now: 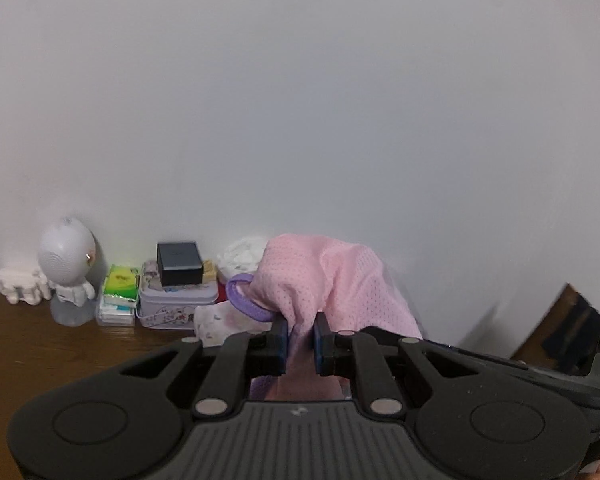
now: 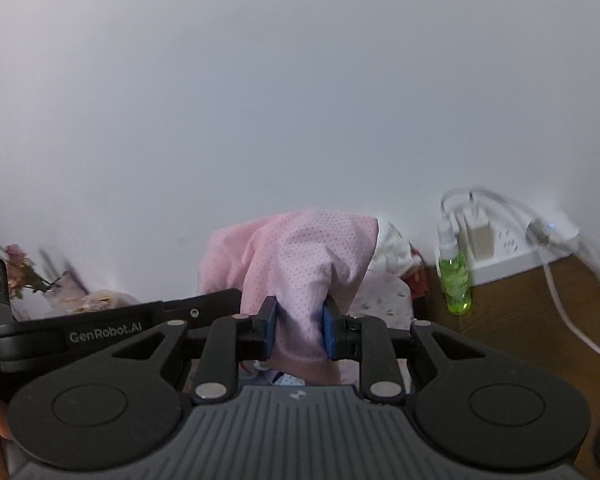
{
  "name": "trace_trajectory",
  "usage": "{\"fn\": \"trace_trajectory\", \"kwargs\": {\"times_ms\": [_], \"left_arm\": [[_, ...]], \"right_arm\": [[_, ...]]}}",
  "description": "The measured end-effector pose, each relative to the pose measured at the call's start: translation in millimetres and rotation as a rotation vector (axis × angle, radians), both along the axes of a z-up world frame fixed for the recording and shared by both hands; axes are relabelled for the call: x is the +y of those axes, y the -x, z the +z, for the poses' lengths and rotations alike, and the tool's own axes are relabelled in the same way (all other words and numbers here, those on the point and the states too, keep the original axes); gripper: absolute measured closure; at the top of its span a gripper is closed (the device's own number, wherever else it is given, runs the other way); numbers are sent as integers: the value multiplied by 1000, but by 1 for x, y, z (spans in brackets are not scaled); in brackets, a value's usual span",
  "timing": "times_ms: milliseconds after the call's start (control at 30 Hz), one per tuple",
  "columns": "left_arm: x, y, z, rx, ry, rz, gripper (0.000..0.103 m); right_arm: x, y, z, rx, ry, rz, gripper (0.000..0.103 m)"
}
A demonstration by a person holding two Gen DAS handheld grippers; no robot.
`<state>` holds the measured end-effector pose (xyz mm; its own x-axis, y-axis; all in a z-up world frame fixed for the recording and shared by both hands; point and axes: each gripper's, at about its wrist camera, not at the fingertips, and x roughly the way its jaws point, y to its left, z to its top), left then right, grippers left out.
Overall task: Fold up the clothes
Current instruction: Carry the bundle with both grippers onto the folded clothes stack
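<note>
Soft even light, fisheye, blurry edges.

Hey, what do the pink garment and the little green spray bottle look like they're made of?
The pink perforated garment looks like a thin, matte mesh knit: tiny holes dot it evenly and it drapes in soft folds. The small green spray bottle seems to be clear glossy plastic, see-through with bright highlights, though glass can't be ruled out.

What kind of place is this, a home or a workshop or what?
Most likely a room in a home. A wooden table stands against a plain white wall, with household clutter along it: a decorated tin, tissue packs, a green spray bottle and a power strip. Both tools hold a pink garment.
</note>
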<state>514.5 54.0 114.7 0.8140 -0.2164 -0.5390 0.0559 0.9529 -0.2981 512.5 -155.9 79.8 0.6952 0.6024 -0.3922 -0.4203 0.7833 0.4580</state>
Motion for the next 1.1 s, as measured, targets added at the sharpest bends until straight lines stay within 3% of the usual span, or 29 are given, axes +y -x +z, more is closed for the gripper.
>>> {"fn": "trace_trajectory", "kwargs": {"times_ms": [200, 333, 400, 433, 500, 567, 667, 733, 767, 867, 1100], "left_arm": [[12, -46, -64, 108, -6, 44, 92], [18, -44, -71, 101, 21, 36, 91], [18, -42, -69, 92, 20, 38, 84], [16, -39, -65, 74, -11, 44, 84], [11, -30, -55, 33, -83, 54, 75], [4, -18, -39, -34, -133, 59, 64], [-5, -9, -20, -139, -166, 72, 64], [-16, -11, -15, -177, -194, 69, 66], [-23, -16, -16, -183, -225, 63, 69], [-43, -30, -31, -172, -312, 75, 94], [-42, -23, -78, -145, -361, 98, 95]], "right_arm": [[1, -60, -58, 106, 35, -18, 81], [-4, -64, -76, 122, -9, 0, 78], [-9, -63, -77, 131, -38, 1, 71], [-13, -63, -76, 135, -57, -7, 61], [-21, -58, -72, 102, -76, -17, 59], [-30, -49, -62, 47, -89, -35, 50], [-39, -40, -46, -37, -104, -93, 43], [-37, -40, -37, -81, -81, -137, 45], [-34, -41, -33, -101, -60, -156, 52], [-12, -53, -36, -124, 15, -162, 73], [17, -56, -71, -140, 98, -120, 76]]}}
